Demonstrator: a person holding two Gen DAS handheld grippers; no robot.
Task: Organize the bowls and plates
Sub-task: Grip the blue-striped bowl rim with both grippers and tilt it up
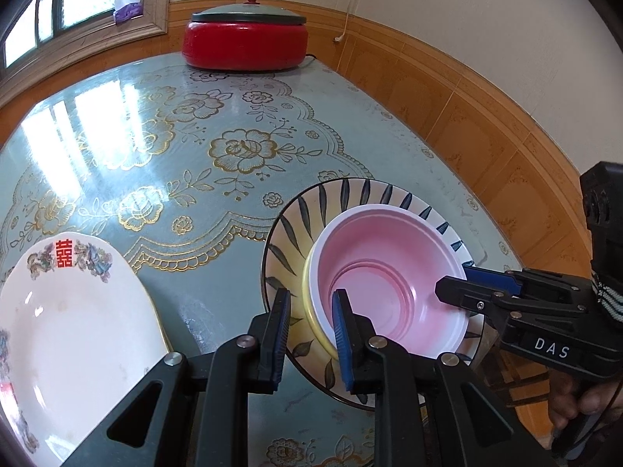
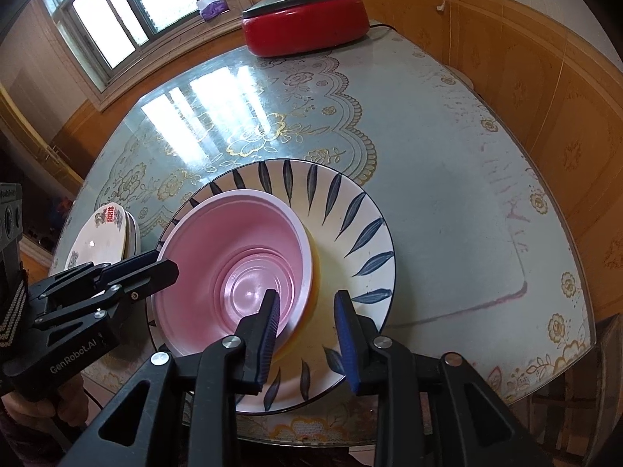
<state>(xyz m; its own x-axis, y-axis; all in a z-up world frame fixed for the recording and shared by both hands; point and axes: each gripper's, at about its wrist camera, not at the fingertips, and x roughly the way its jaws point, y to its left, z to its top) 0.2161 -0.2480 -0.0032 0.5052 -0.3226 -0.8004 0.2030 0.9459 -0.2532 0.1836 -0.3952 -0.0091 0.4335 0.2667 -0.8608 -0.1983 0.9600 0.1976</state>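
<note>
1. Left gripper [image 1: 311,334]: black two-finger claw with blue pads, nearest the lens in the left wrist view. Its fingers straddle the near wall of the bowl stack, one finger inside the pink bowl, the other outside; a gap shows between the pads and the wall, so the claw is released.
2. Right gripper [image 2: 307,334]: same build. One finger sits inside the pink bowl, the other outside over the plate; the pads stand apart from the wall, so this claw is also unclenched. In the left wrist view it reaches the bowl's right rim [image 1: 463,284].
3. Pink round plastic bowl with stepped rings inside [image 1: 389,272] [image 2: 241,272]: nested in a yellow bowl [image 1: 311,311] [image 2: 315,284], of which only an outer edge shows. Both are tilted.
4. Large round ceramic plate, cream centre with dark blue leaf strokes round the rim [image 1: 296,233] [image 2: 350,214]: lies on the table and carries the bowl stack.
5. White shallow ceramic plate with a red double-happiness character and floral decoration [image 1: 74,311] [image 2: 105,233]: lies left of the leaf plate, apart from it. The right wrist view shows at least one further plate beneath it.
6. Round table under glass with a pale green, gold-flowered cloth [image 1: 194,148] [image 2: 447,194].
7. Red electric cooker with a grey-green lid and red knob [image 1: 245,39] [image 2: 307,23]: at the table's far edge, well apart from the dishes.
</note>
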